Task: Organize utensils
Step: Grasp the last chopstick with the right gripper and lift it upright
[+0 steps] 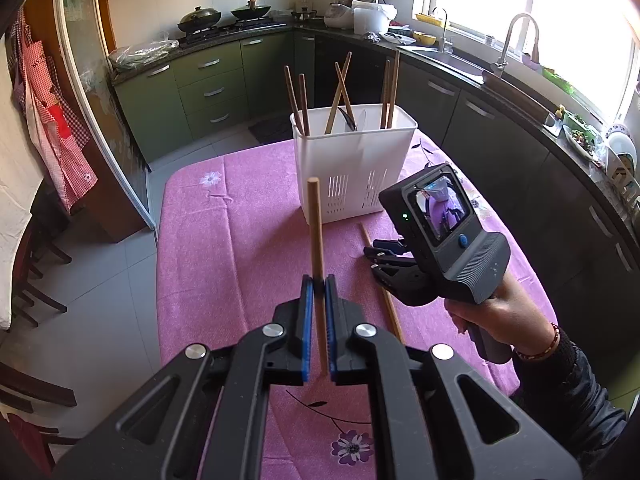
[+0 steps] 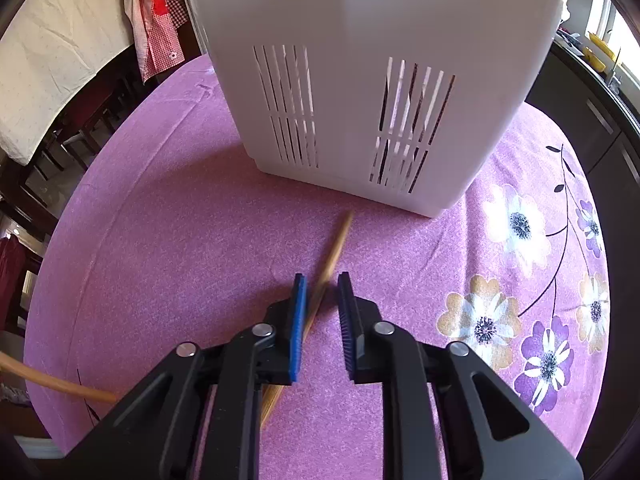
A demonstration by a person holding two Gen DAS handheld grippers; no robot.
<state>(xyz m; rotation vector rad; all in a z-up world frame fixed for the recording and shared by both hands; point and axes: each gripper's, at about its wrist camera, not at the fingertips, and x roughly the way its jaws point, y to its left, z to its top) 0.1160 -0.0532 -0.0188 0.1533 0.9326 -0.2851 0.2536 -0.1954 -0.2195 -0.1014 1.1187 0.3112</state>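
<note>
My left gripper [image 1: 319, 280] is shut on a wooden chopstick [image 1: 315, 224] and holds it upright above the pink tablecloth [image 1: 240, 240]. Beyond it stands a white slotted utensil holder [image 1: 352, 160] with several chopsticks and a knife inside. My right gripper [image 2: 322, 280] is open, its blue pads either side of a second chopstick [image 2: 334, 250] that lies on the cloth in front of the holder [image 2: 360, 80]. The right gripper [image 1: 378, 258] shows in the left wrist view, low over that chopstick [image 1: 390, 308].
The table [image 2: 160, 220] has a floral cloth. Green kitchen cabinets [image 1: 208, 88], a stove with woks [image 1: 224, 16] and a sink [image 1: 452, 56] run along the far walls. Dark chairs [image 1: 32, 280] stand at the left.
</note>
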